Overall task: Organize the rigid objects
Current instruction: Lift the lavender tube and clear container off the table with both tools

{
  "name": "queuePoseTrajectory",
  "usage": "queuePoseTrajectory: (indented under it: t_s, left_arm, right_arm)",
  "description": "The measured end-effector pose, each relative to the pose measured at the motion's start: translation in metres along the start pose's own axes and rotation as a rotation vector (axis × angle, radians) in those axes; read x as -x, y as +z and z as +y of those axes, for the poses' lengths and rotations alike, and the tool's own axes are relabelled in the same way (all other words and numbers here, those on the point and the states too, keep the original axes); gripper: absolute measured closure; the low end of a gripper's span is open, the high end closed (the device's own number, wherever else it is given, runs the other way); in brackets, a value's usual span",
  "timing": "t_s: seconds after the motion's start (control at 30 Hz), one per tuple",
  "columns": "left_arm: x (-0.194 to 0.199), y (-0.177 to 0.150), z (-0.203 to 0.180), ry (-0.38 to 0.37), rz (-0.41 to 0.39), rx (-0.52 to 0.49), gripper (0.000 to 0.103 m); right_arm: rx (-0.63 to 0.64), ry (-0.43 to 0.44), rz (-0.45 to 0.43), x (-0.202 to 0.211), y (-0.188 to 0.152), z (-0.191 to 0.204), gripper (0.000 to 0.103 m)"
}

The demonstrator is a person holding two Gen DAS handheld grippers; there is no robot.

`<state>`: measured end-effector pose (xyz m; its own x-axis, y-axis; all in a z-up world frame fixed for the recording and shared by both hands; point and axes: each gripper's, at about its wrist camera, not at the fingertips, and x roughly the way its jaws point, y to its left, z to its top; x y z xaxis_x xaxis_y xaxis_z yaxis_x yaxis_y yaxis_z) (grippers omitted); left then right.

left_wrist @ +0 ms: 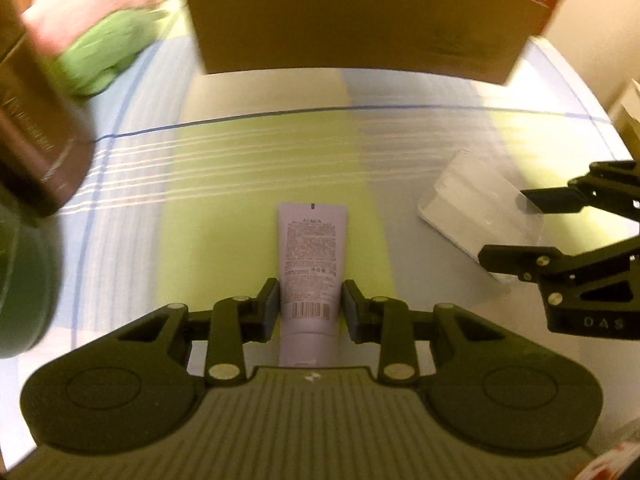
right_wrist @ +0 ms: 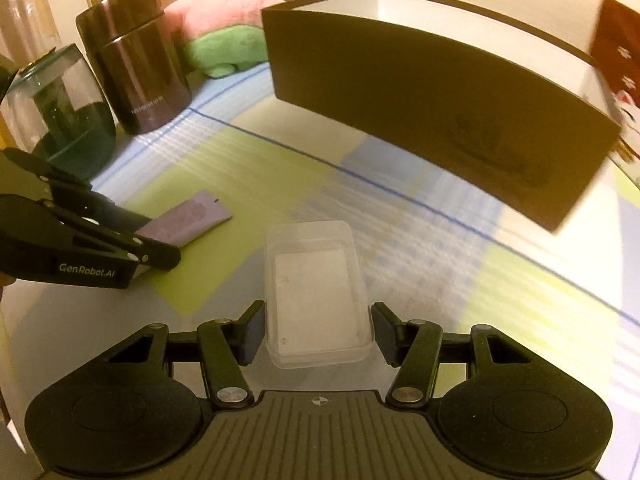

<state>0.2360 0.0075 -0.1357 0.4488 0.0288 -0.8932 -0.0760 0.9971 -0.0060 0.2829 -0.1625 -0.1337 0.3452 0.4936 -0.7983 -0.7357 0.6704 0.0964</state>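
A lilac tube [left_wrist: 311,248] with a barcode lies along my left gripper [left_wrist: 310,312], whose pads press its sides; it stays sharp while the cloth under it blurs. In the right wrist view the same tube [right_wrist: 192,216] sticks out of the left gripper [right_wrist: 156,238] at the left. My right gripper [right_wrist: 318,334] is shut on a clear plastic box [right_wrist: 316,280], a pad against each long side. From the left wrist view, the clear box [left_wrist: 472,200] sits in the right gripper [left_wrist: 512,228] at the right edge. Both grippers hang over the checked tablecloth [right_wrist: 440,240].
A large brown open box [right_wrist: 420,100] with a white inside stands at the back. At the left stand a dark cylindrical jar [right_wrist: 136,60] and a tinted glass vessel [right_wrist: 60,108]. A pink and green plush toy [right_wrist: 228,28] lies behind them. Something red [right_wrist: 616,60] is at the far right.
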Motion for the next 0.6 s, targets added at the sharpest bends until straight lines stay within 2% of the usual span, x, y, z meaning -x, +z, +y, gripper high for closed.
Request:
queuePoseTrajectory:
  t_s: [0.23,0.6]
  left_arm:
    - [0.003,-0.011,-0.026,-0.048,0.002,-0.088,0.073]
    - [0.017,-0.035,-0.028,-0.023,0.011,-0.075,0.068]
  right_arm:
    - [-0.055,-0.023,0.017,0.023,-0.025,-0.007,0.046]
    - [-0.115,-0.009,0.046,0.030,-0.040,-0.005,0.046]
